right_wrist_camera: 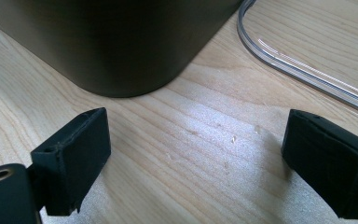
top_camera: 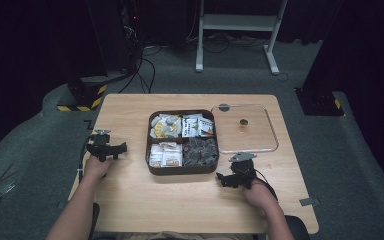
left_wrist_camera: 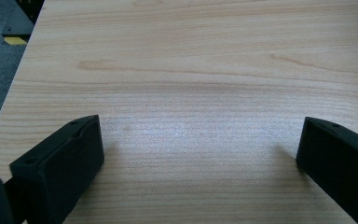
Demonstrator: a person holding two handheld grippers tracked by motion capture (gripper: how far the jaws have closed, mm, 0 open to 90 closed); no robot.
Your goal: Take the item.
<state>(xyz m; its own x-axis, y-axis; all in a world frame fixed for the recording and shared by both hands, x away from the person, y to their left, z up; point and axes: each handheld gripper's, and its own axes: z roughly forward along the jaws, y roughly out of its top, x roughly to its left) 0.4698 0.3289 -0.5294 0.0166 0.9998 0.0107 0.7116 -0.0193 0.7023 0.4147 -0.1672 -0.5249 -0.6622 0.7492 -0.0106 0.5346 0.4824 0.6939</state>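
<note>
Clear lid (top_camera: 245,128) flat on surface (top_camera: 130,200) beside snack box (top_camera: 182,142): light, stiff, probably slippery; take thin rim. Right gripper (right_wrist_camera: 196,154) near, fingers wide, empty; left gripper (left_wrist_camera: 200,154) same.

Your tabletop (top_camera: 130,195) sits brightly lit from above while the upper frame stays dark; close views show soft glare.

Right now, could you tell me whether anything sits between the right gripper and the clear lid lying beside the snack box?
Nothing visible does. The right gripper, jaws open, faces bare wood, with the clear lid just beyond and the snack box off to one side.
</note>
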